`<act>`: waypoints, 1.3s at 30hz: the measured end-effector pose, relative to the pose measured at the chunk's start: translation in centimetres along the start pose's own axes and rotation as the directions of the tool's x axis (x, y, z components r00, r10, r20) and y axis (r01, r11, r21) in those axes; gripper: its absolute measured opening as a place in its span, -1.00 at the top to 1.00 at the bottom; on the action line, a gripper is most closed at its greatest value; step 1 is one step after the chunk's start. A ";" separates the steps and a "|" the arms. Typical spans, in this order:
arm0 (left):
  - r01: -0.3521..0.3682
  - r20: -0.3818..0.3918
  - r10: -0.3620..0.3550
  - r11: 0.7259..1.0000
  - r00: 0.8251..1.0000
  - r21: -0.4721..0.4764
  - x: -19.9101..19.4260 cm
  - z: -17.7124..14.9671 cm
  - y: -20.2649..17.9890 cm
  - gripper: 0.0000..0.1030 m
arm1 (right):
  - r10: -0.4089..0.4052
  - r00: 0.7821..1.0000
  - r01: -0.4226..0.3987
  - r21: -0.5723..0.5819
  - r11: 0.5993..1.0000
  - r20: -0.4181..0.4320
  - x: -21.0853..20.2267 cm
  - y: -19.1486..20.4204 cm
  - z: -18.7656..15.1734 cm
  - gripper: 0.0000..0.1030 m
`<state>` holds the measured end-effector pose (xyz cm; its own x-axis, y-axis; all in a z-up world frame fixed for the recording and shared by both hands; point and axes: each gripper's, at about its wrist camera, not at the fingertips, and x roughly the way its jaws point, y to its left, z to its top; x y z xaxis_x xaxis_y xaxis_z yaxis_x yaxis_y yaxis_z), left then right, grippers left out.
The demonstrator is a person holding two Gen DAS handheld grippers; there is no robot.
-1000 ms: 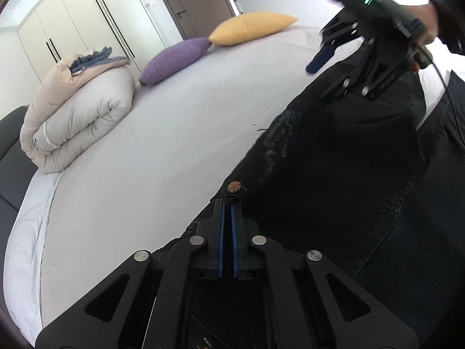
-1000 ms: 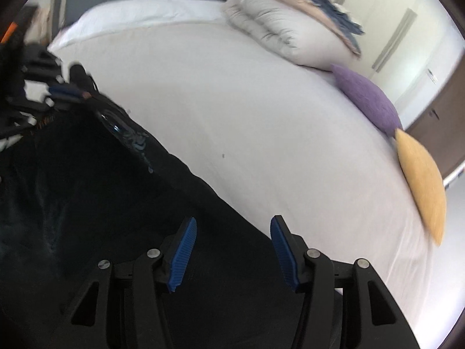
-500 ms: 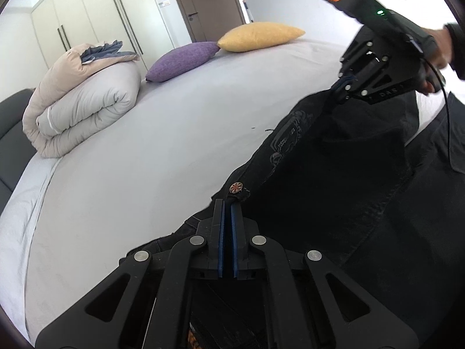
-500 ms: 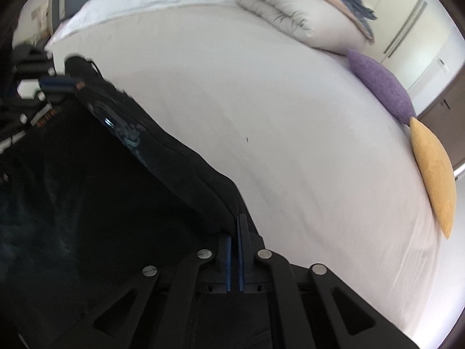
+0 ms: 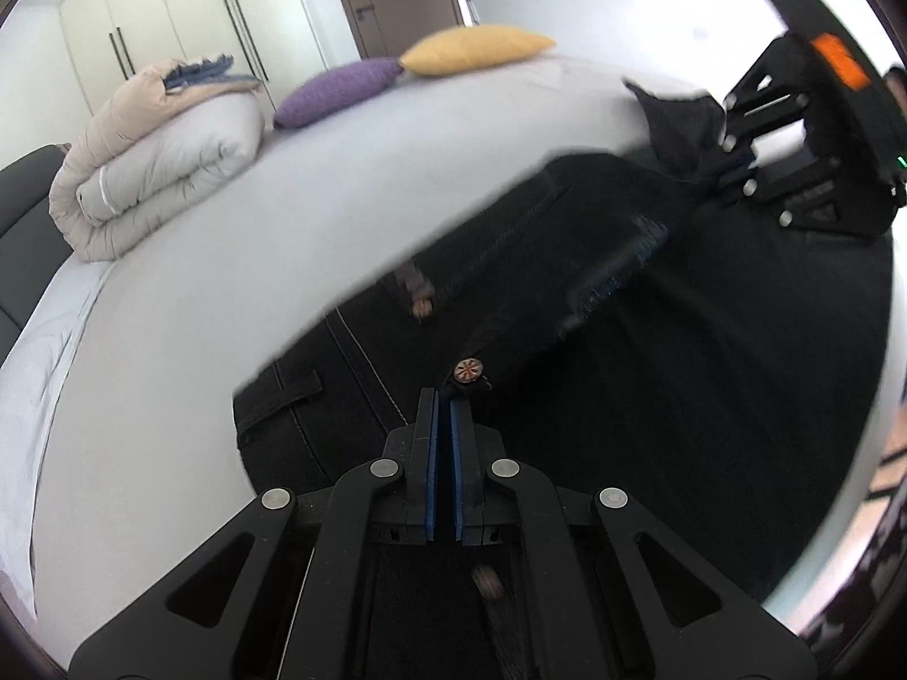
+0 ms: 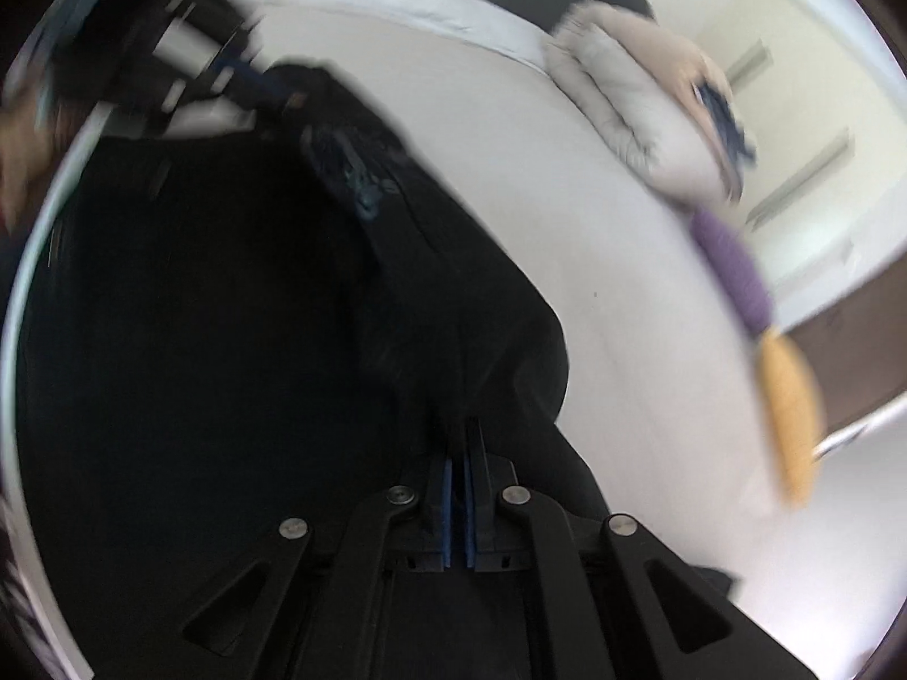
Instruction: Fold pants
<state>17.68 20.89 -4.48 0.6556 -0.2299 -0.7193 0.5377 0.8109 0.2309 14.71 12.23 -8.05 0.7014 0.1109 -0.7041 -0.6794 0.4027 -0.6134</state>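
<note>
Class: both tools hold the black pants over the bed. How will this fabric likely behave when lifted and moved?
The pants are probably floppy: they sag between the left tool and the right tool. They look like thick denim with a metal button, so likely heavy for cloth. On the smooth sheet they should slide easily.

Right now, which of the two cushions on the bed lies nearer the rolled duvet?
The purple cushion; the yellow cushion lies beyond it, farther from the duvet.

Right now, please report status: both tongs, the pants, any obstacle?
Left tongs shut on black pants at waistband button. Right tongs shut on pants edge. Folded duvet and cushions sit apart, nothing blocking.
</note>
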 end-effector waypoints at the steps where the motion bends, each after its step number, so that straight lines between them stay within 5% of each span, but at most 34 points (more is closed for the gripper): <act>1: 0.010 -0.010 -0.010 1.000 1.000 0.004 -0.2 -0.8 -0.8 0.95 | -0.028 1.000 0.028 -0.047 0.999 -0.005 -0.4 1.3 -0.4 0.94; 6: 0.021 -0.027 -0.020 1.000 0.999 0.023 -2.0 -3.3 -4.1 0.96 | -0.145 0.989 0.135 -0.241 0.961 -0.025 -2.6 8.3 -2.0 0.94; 13: 0.050 -0.036 -0.049 0.998 0.998 0.036 -4.9 -6.6 -6.7 0.96 | -0.151 0.988 0.142 -0.261 0.955 -0.015 -5.4 12.2 -2.8 0.94; 32: 0.058 -0.101 -0.053 0.997 0.993 0.045 -6.6 -9.4 -7.9 0.87 | -0.170 0.984 0.151 -0.255 0.955 -0.056 -5.0 15.3 -2.0 0.93; 39: 0.068 -0.080 -0.072 0.996 0.994 -0.057 -8.8 -7.2 -6.5 0.87 | -0.210 0.976 0.188 -0.271 0.944 -0.058 -4.8 16.7 -2.5 0.87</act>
<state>4.58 21.56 -4.36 0.5708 -0.2444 -0.7839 0.5501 0.8226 0.1440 -0.52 16.14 -15.79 0.8151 -0.0290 -0.5787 -0.5683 0.1544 -0.8082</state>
